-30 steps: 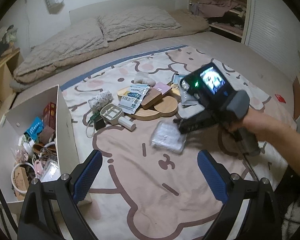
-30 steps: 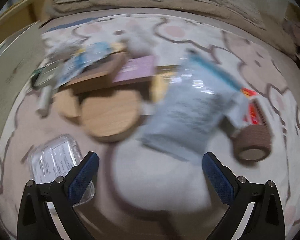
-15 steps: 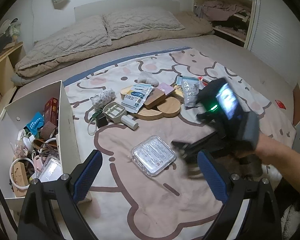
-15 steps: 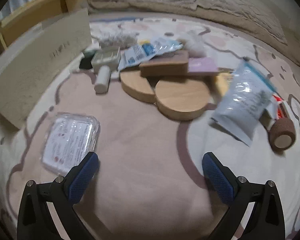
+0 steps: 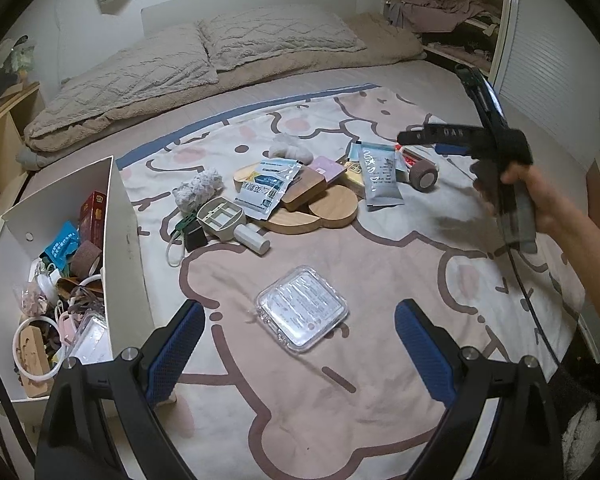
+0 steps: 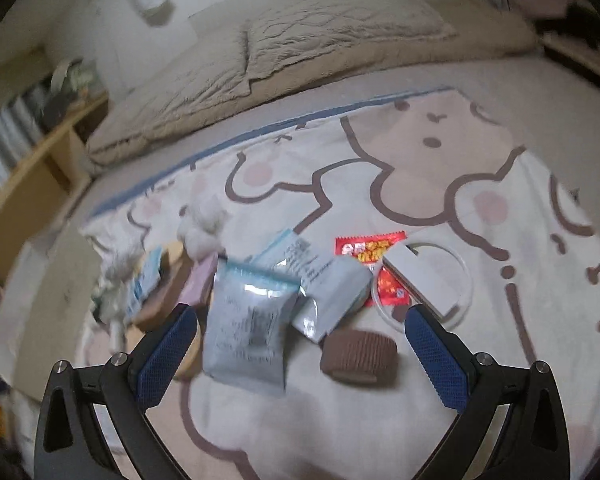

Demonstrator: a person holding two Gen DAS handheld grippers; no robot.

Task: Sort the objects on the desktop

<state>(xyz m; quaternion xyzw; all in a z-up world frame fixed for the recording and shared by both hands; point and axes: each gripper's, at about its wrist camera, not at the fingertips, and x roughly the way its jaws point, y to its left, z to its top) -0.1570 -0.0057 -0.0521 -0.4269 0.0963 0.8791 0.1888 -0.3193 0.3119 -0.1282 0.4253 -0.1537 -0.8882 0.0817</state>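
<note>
Fingers [image 5: 176,344] of both grippers spread wide, empty; grey pouch [image 6: 248,320] print probably too blurred to read.

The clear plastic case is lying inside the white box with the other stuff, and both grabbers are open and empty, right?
Not quite. The clear plastic case lies on the bear blanket, outside the white box and to its right, as the left wrist view shows. The rest is right: the left gripper and right gripper have open, empty jaws.
</note>
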